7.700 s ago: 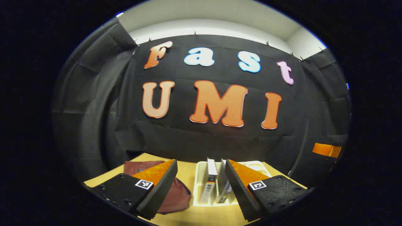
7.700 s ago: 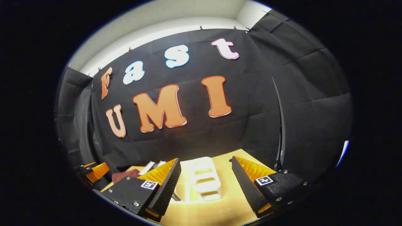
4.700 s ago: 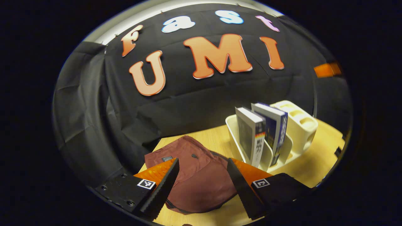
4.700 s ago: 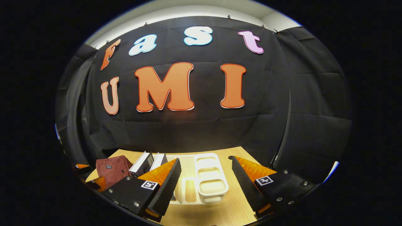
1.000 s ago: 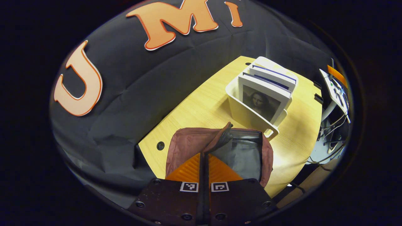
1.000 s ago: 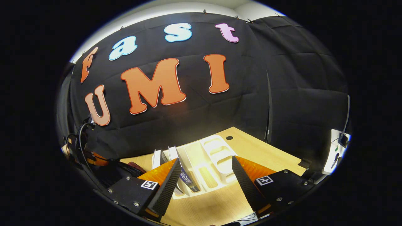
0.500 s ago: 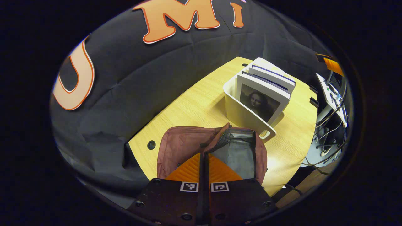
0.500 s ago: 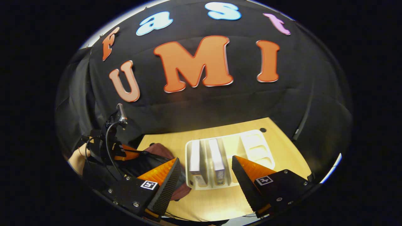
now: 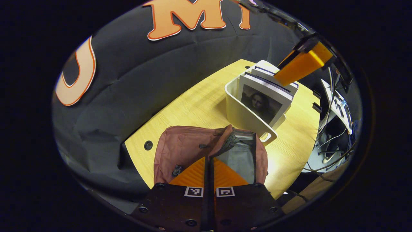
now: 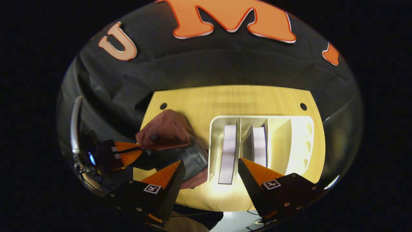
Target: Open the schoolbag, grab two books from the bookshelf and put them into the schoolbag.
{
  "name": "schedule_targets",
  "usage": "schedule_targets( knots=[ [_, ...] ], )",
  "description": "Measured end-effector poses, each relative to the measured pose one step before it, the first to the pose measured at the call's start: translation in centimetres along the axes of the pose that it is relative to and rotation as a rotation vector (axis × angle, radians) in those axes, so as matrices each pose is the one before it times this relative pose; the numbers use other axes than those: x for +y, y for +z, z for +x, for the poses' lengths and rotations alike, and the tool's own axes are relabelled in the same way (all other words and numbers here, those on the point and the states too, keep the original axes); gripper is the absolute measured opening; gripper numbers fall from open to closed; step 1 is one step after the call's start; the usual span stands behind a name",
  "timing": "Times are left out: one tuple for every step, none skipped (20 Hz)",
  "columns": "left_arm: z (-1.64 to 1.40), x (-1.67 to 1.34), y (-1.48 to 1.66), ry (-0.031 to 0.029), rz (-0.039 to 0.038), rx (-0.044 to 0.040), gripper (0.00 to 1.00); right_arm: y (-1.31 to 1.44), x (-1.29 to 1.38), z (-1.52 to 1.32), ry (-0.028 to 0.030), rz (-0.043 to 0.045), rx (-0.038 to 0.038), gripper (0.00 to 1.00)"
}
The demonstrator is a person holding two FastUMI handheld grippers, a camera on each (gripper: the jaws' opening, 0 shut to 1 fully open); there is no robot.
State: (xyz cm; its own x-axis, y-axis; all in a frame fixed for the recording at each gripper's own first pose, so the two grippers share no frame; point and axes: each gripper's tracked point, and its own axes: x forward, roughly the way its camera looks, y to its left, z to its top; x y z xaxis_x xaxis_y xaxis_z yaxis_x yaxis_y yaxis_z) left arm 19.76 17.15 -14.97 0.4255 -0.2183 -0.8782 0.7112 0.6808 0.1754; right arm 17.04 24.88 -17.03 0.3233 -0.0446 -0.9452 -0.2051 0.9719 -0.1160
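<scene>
The left gripper (image 9: 208, 167) pinched the maroon schoolbag's flap (image 9: 222, 141) beside the white bookshelf (image 10: 215, 141); the right gripper (image 10: 209, 174), released, hung above its books (image 10: 228, 151). A slipping flap could close the bag.

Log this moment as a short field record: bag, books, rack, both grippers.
schoolbag: maroon schoolbag lies on the wooden table, mouth open, grey lining showing
left gripper: left gripper shut on the bag's zipper flap, holding it up
books: two books stand upright in separate slots
bookshelf: white bookshelf sits beside the bag
right gripper: right gripper open, above the bookshelf, the nearer book between its fingers' line of sight, not touching
books in bag: none yet
</scene>
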Motion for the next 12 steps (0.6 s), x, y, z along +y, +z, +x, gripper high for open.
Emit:
schedule_targets(
  knots=[
    [0.129, -0.002, -0.174, -0.00447, -0.00684, 0.00115, 0.01, 0.217, -0.294, 1.119, -0.01372, -0.00603, 0.02172, 0.98],
    [-0.022, -0.033, -0.238, -0.00620, -0.00265, 0.00068, 0.01, 0.106, -0.249, 0.795, -0.01359, -0.00600, 0.02052, 0.99],
    [-0.008, 0.024, -0.154, -0.00482, -0.00138, 0.00196, 0.01, 0.127, -0.273, 0.662, -0.01421, -0.00058, 0.01861, 0.98],
    [0.017, 0.062, -0.117, -0.00242, -0.00223, 0.00130, 0.01, 0.049, -0.103, 0.524, -0.00322, 0.00532, 0.01266, 0.98],
    [0.073, -0.036, -0.082, -0.00156, -0.00057, 0.00118, 0.01, 0.215, -0.409, 0.449, -0.00958, 0.00413, 0.01115, 0.98],
    [0.092, 0.044, -0.040, -0.00167, 0.00282, 0.00028, 0.01, 0.128, -0.519, 0.431, -0.01228, 0.00465, 0.01317, 0.98],
    [0.101, -0.063, 0.070, -0.00366, 0.00301, 0.00129, 0.01, 0.185, -0.457, 0.521, -0.01236, 0.01011, 0.01297, 0.98],
    [0.137, -0.017, 0.050, -0.00354, 0.00311, 0.00243, 0.01, 0.070, -0.209, 0.551, -0.00754, 0.01199, 0.00933, 0.98],
    [0.105, -0.047, 0.044, -0.00134, 0.00221, 0.00364, 0.01, 0.133, -0.107, 0.491, -0.00169, 0.00890, 0.01227, 0.98],
    [-0.002, 0.040, 0.016, -0.00134, 0.00187, 0.00278, 0.01, -0.008, 0.067, 0.448, 0.00246, 0.00725, 0.01098, 0.98],
    [-0.049, 0.029, 0.113, 0.00103, 0.00184, 0.00371, 0.01, -0.128, 0.015, 0.429, 0.00057, 0.00681, 0.01214, 0.97],
    [0.087, 0.160, -0.036, 0.00264, 0.00121, 0.00259, 0.01, -0.074, -0.011, 0.404, -0.00316, 0.00329, 0.01132, 0.95]
  ],
)
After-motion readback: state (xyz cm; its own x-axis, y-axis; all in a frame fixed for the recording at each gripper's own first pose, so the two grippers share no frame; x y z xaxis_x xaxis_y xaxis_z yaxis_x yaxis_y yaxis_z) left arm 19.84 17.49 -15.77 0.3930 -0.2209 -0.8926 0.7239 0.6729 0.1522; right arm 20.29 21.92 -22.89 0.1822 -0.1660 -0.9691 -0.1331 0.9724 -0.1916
